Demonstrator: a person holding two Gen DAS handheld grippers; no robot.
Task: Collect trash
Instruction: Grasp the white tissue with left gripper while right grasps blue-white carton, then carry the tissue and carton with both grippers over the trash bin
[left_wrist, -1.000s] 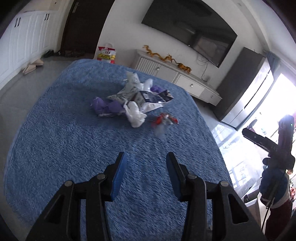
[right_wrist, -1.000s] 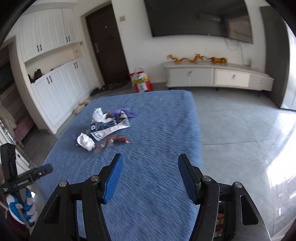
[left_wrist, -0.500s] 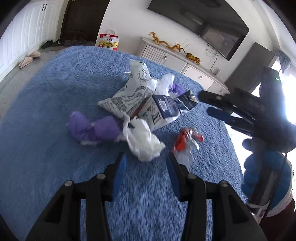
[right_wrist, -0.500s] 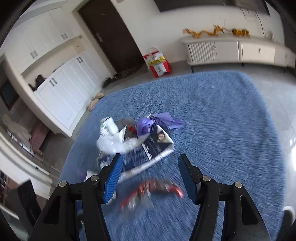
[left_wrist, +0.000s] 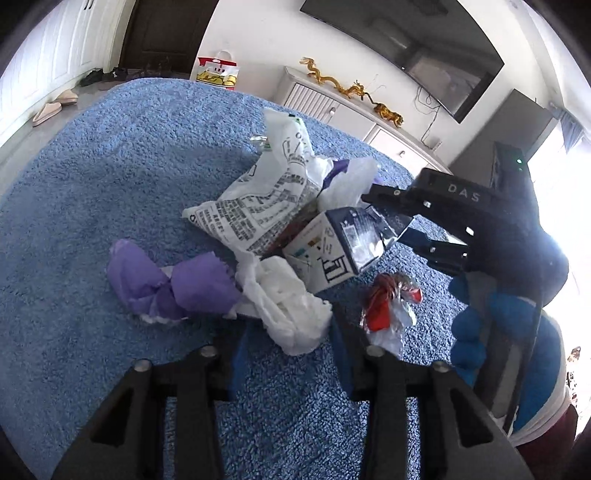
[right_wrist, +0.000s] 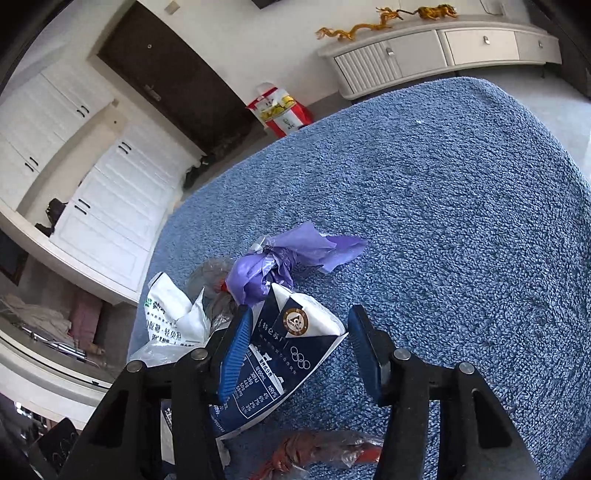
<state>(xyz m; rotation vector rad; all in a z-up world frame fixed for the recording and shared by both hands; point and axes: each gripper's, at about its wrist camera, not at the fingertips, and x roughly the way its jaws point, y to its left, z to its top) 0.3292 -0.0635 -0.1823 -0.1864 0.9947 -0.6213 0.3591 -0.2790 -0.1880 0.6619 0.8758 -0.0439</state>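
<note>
1. i see the trash in one loose pile on the blue rug (left_wrist: 92, 206), near the middle of it.
2. my left gripper (left_wrist: 286, 354) is spread wide, with nothing between its fingers. the crumpled white tissue (left_wrist: 291, 306) lies just in front of the gap, and its lower end reaches between the two blue pads.
3. left of the tissue, and touching it, lies a purple wrapper (left_wrist: 170, 288), twisted in the middle.
4. right of the tissue, near my left gripper's right finger, is a red and clear wrapper (left_wrist: 388, 306). it lies apart from the tissue.
5. behind the tissue is a white printed bag (left_wrist: 266, 199), standing up crumpled, and against it leans a dark blue and white milk carton (left_wrist: 332, 247), flattened.
6. my right gripper (right_wrist: 299, 354) is also released and grasps nothing. its fingers stand on both sides of the milk carton (right_wrist: 280, 362); the left pad is over the carton's printed face. i cannot tell if the pads touch it.
7. in the right wrist view a purple plastic bag (right_wrist: 280, 262) lies just behind the carton, and the white printed bag (right_wrist: 173, 321) is on the left of it.
8. in the left wrist view the right gripper (left_wrist: 413, 221) comes in from the right side at the carton, held by a hand in a blue glove (left_wrist: 480, 332).
9. beyond the rug, a red and yellow bag (left_wrist: 218, 70) stands on the floor by the dark door (left_wrist: 162, 33).
</note>
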